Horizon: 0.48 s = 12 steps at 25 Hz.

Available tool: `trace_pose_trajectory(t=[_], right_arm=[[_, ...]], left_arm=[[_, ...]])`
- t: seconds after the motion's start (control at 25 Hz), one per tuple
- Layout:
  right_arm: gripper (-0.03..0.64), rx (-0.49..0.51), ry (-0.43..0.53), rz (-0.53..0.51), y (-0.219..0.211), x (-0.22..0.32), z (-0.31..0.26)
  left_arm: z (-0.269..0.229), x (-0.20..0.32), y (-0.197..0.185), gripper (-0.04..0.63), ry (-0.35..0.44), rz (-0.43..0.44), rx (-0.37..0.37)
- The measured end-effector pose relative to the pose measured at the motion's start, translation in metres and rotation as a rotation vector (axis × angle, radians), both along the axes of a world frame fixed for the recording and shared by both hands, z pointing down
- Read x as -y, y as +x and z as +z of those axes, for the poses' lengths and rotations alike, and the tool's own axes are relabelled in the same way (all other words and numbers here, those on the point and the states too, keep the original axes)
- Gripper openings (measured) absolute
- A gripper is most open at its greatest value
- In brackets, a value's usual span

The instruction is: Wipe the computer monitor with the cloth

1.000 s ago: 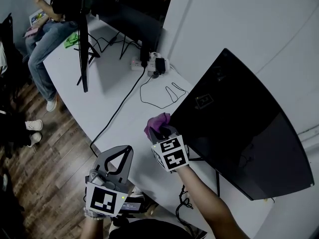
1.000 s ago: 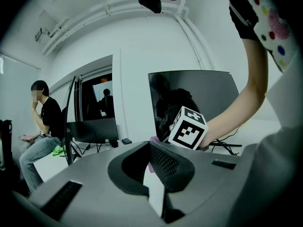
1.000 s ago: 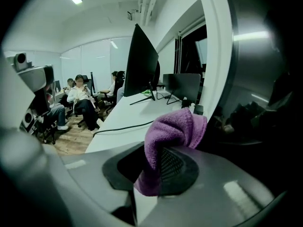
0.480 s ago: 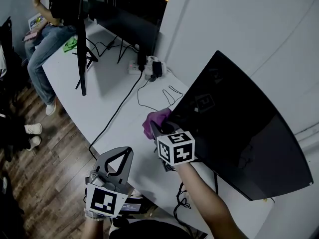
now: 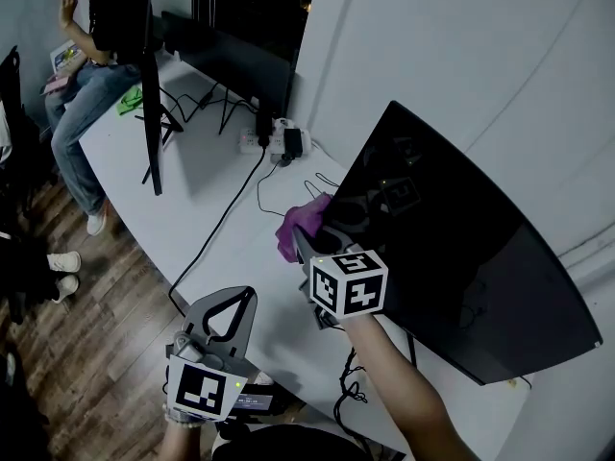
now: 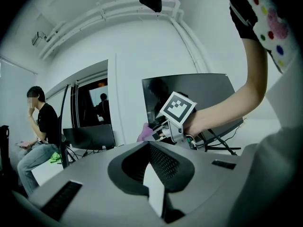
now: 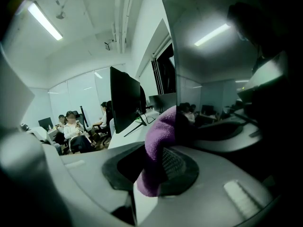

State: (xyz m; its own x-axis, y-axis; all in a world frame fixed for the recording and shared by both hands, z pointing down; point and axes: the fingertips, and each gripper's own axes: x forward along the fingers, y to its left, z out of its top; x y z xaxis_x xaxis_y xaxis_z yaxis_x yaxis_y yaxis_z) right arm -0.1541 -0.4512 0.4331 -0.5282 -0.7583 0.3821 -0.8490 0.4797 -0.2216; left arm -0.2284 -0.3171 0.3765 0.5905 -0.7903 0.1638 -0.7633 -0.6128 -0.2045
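- My right gripper [image 5: 309, 246] is clamped on the purple cloth [image 5: 300, 224], which bulges out past the jaw tips. The cloth sits at the near left edge of the dark monitor [image 5: 461, 257]. From the right gripper view it seems to press on the glass, though I can't be sure of contact.
- My left gripper [image 5: 231, 301] hangs low at the near edge of the table [image 5: 207, 176]. Its jaws are closed together with nothing between them, and it is well apart from the monitor.
- First risk: only a small wad of cloth leads the jaws. If I tilt the gripper, a hard jaw tip could meet the screen and scratch it.
- Second risk: the monitor is tall and leans on a thin stand. Too firm a push, with the left gripper not steadying it, could rock or shift it.
- Third risk: drag across the glass could pull the cloth out of the grip.
- A black cable [image 5: 226, 219] loops on the table just beside the cloth, running to a power strip [image 5: 274, 142] farther away; a low sweep could snag it.
- The table is long, white and smooth. A second monitor [image 5: 151, 94] stands edge-on at the far left, and a seated person [image 5: 96, 46] is beyond it.
- The floor [image 5: 58, 334] is dark wood, with a white wall [image 5: 461, 56] behind the monitor. The light is dim.
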Motion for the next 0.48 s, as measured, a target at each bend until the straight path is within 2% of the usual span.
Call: trace_pose_trajectory(t=[0.48], right_arm=[[0.067, 0.095, 0.068, 0.031, 0.014, -0.003, -0.051]], left_arm=[[-0.01, -0.007, 0.011, 0.005, 0.026, 0.019, 0.001]])
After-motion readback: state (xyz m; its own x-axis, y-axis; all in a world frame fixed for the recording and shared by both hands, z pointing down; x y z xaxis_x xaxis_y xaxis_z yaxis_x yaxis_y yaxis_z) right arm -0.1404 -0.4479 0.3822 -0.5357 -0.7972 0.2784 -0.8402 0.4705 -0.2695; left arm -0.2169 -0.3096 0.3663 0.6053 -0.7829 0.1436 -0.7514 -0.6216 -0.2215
